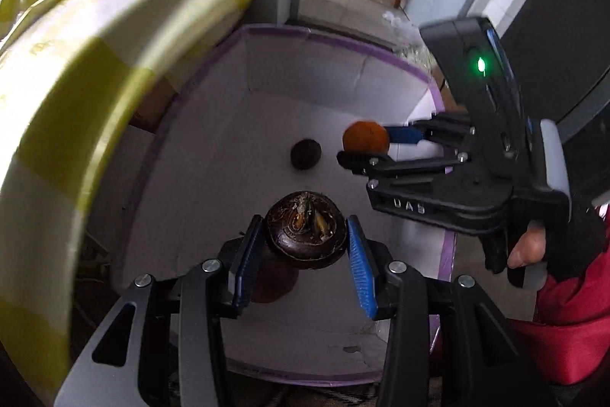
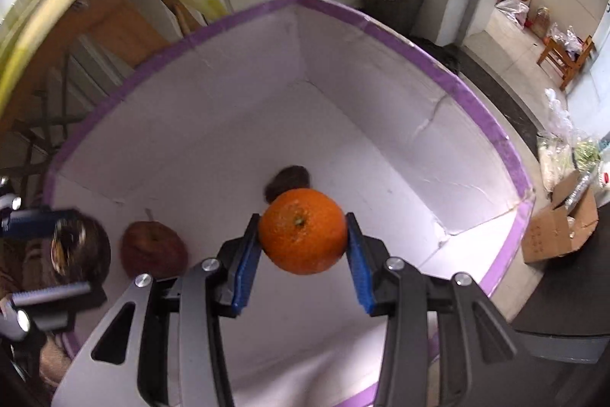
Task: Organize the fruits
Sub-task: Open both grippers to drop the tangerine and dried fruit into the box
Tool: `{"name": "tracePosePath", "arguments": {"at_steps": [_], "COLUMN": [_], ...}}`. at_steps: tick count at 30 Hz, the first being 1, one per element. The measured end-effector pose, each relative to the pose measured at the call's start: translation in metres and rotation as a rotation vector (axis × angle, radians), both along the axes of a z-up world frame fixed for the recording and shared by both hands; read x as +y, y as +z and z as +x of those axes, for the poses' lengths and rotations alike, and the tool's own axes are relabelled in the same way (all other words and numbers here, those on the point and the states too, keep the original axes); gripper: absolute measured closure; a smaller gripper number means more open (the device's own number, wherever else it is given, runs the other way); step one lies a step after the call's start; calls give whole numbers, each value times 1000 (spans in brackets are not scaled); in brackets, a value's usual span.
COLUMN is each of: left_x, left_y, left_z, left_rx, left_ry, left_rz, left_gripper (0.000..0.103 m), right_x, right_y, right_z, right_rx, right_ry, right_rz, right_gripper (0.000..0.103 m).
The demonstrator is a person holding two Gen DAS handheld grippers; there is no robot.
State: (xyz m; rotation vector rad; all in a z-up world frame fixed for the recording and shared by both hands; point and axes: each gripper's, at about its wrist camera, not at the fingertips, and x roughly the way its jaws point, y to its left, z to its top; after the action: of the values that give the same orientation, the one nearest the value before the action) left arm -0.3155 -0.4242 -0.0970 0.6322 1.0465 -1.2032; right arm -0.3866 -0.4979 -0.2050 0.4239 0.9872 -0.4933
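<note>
At nine o'clock over the white box with purple rim, the left gripper pinches a dark brown fruit between its blue pads. Below it lies a reddish apple; a small dark fruit sits at the floor's centre. At three o'clock, the right gripper clamps an orange above the box.

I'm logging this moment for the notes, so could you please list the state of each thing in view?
Left gripper: shut on the dark brown fruit, held above the box.
Right gripper: shut on the orange, over the box.
White box: open-topped, purple rim.
Small dark fruit: lying on the box floor.
Reddish apple: resting on the box floor.
</note>
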Motion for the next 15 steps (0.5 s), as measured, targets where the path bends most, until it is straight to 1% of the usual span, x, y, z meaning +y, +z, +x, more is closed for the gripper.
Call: {"name": "tracePosePath", "arguments": {"at_steps": [5, 7, 12, 13, 15], "left_x": [-10, -18, -29, -29, -30], "left_y": [-28, -41, -72, -72, -74], "left_z": [-1, -1, 1, 2, 3], "left_rx": [29, 39, 32, 26, 21], "left_ry": [-49, -61, -53, -54, -65], "left_rz": [75, 110, 208, 197, 208], "left_gripper": [62, 62, 61, 61, 61], "right_x": [0, -2, 2, 3, 3], "right_y": [-12, -13, -14, -15, -17], "right_z": [10, 8, 13, 14, 16], "right_rx": [51, 64, 109, 119, 131], "right_ry": [22, 36, 61, 65, 69], "right_rz": [-6, 0, 7, 7, 5], "right_gripper": [60, 60, 59, 58, 56]}}
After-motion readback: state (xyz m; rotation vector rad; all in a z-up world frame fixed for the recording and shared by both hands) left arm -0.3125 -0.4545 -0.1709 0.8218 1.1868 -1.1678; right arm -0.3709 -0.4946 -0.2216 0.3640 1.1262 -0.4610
